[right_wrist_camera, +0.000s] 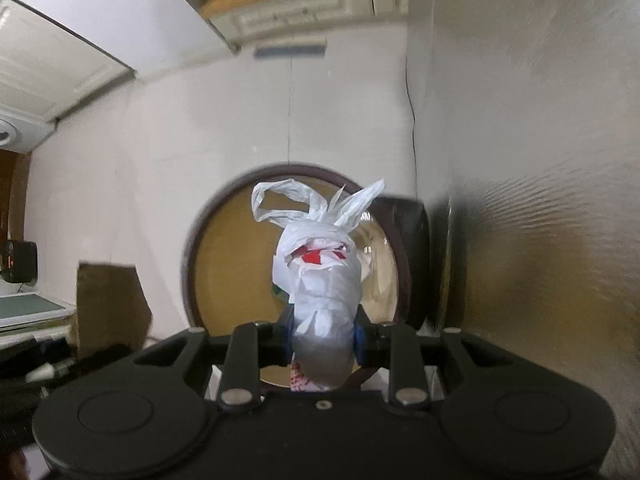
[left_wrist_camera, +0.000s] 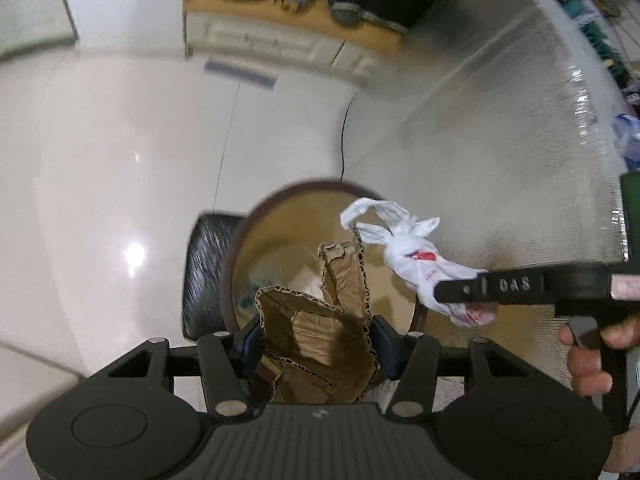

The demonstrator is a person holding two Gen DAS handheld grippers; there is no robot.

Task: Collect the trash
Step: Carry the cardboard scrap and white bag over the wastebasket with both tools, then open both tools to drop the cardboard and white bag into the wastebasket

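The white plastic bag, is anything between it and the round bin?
Nothing visible blocks it. The right tongs hold the white plastic bag right over the open round bin. The torn cardboard in the left tongs hangs beside the bag, not under it.

Left wrist view: looks steeply down along left gripper [left_wrist_camera: 316, 344], close above round bin [left_wrist_camera: 240, 248] on pale floor [left_wrist_camera: 100, 160]. Right wrist view: same steep downward aim, close over same bin [right_wrist_camera: 196, 264]. Shared: bin, floor, textured panel [left_wrist_camera: 500, 120].
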